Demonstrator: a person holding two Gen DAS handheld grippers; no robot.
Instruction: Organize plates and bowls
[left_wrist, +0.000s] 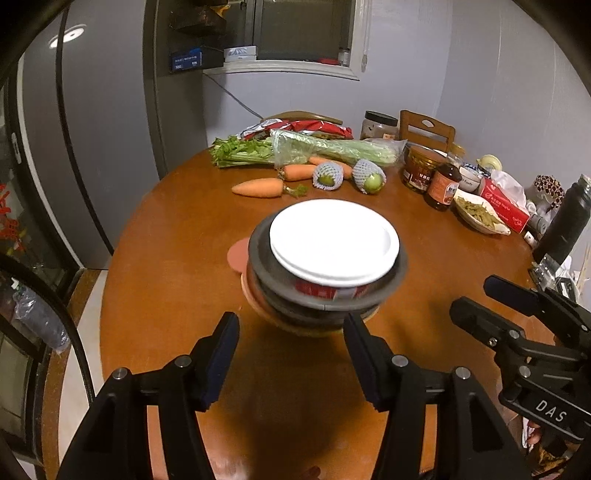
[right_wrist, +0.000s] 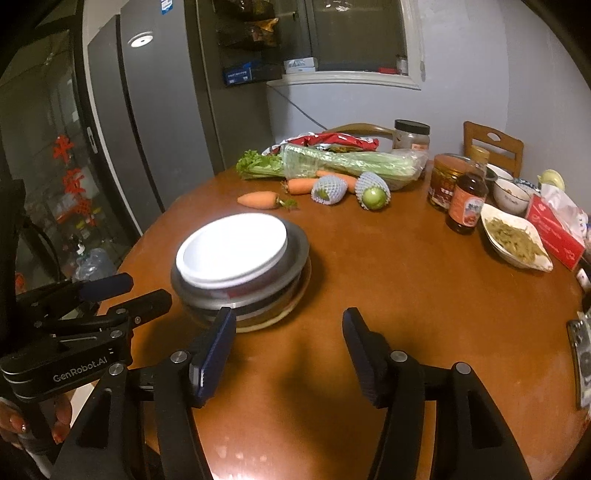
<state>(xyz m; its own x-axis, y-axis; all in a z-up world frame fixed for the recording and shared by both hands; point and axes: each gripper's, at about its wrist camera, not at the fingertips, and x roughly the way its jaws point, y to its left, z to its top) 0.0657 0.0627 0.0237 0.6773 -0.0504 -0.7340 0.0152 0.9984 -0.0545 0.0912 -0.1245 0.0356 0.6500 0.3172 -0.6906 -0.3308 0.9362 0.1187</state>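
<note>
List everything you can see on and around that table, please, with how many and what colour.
stack of dishes: one, white plate on grey and tan bowls, near table edge
table: one, brown, round
carrots: three, orange, behind stack
netted fruits: two, green
celery: one bagged bunch, green, far side
sauce bottle: one, dark, right
jars: two, right rear
tissue box: one, red
fridge: one, grey, left
chairs: two, wooden
left tongs: black, open, empty
right tongs: black, open, empty
</note>
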